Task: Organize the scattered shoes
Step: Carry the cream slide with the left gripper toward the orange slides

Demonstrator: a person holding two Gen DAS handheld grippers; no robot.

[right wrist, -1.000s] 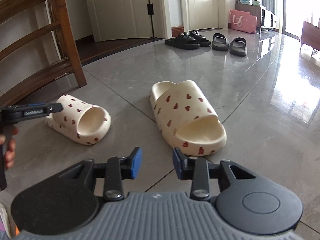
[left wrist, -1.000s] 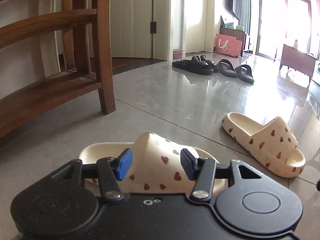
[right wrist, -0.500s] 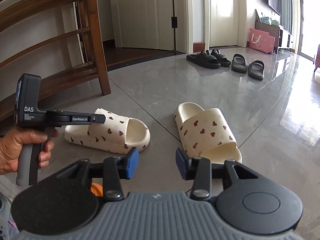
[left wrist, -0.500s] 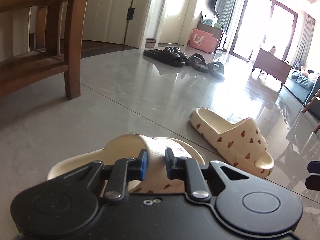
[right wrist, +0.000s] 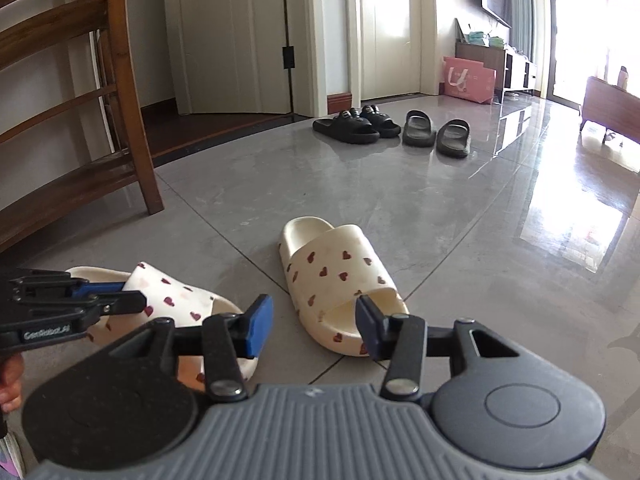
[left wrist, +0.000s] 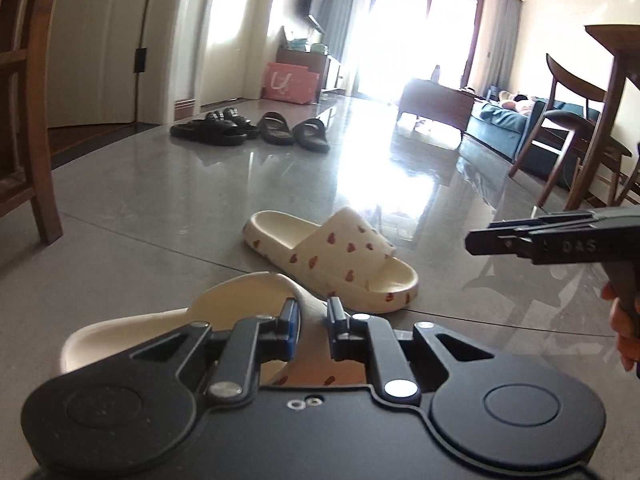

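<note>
"GenRobot.AI" is read on the left tool (right wrist: 120,300) and "DAS" on the right tool (left wrist: 496,236). Compared with a second ago, the left tool is now clamped on the strap of the near heart slipper (right wrist: 176,300). The right tool, empty, is being opened above the floor (right wrist: 460,216). The second heart slipper (right wrist: 340,280) lies just beyond, black sandals (right wrist: 356,124) farther.

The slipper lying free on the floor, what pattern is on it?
Cream slipper with small dark red hearts, clearest in the right wrist view.
</note>
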